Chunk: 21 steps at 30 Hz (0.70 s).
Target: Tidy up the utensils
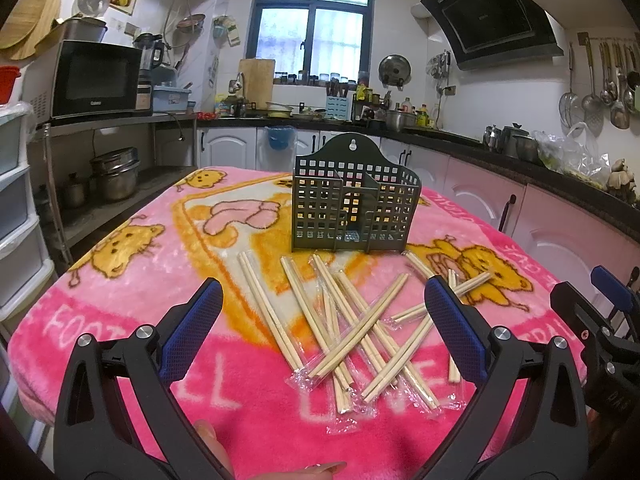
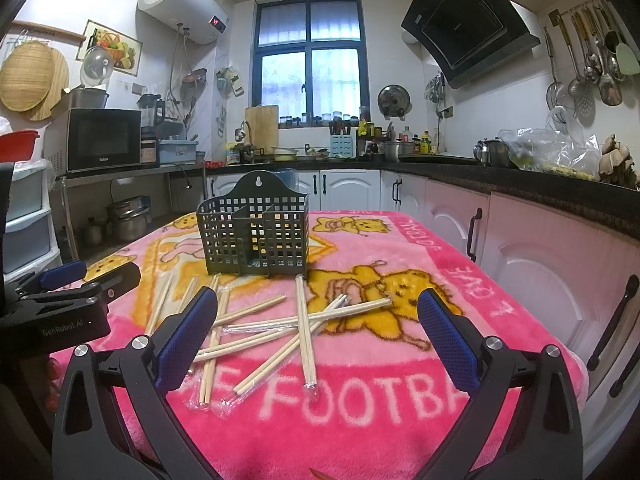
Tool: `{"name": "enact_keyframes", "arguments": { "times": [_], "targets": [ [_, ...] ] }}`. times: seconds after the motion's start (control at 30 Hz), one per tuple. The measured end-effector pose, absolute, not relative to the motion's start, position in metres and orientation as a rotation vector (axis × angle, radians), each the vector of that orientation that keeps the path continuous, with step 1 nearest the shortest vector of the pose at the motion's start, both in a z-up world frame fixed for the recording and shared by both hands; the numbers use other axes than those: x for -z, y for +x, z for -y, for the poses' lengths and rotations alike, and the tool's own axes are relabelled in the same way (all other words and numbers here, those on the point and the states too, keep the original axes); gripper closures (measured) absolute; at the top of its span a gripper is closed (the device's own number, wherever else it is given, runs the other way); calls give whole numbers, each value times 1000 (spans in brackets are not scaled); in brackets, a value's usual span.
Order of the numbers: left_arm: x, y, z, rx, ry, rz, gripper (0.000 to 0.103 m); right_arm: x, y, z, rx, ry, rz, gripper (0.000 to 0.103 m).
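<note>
Several pairs of wooden chopsticks in clear wrappers [image 1: 352, 324] lie scattered on a pink blanket-covered table [image 1: 120, 304]; they also show in the right wrist view [image 2: 280, 328]. A dark green slotted utensil holder [image 1: 356, 204] stands upright behind them, also seen in the right wrist view [image 2: 256, 236]. My left gripper [image 1: 324, 300] is open and empty, just in front of the pile. My right gripper [image 2: 318, 308] is open and empty, over the near side of the pile. The right gripper shows at the left view's right edge [image 1: 608, 300]; the left gripper shows at the right view's left [image 2: 76, 280].
Pink and white cabinets with dark handles [image 2: 560, 264] run close along the table's right side. A black counter [image 2: 520, 184] holds pots and bags. A shelf with a microwave [image 1: 96, 80] and pots stands left. Plastic drawers [image 1: 16, 208] stand at the far left.
</note>
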State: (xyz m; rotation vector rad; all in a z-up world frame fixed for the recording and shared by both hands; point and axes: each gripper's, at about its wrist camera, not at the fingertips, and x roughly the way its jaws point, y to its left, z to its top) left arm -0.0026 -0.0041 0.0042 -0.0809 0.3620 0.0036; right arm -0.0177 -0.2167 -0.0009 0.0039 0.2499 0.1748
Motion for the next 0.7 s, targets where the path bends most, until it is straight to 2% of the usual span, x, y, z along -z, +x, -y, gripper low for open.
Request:
{"name": "enact_keyframes", "arguments": {
  "times": [0.3, 0.7],
  "targets": [
    [-4, 1, 5, -8, -95, -380, 10, -10, -17, 211, -198, -12, -259, 6],
    [-3, 16, -41, -2, -194, -434, 10, -12, 23, 194, -305, -46, -360, 6]
  ]
}}
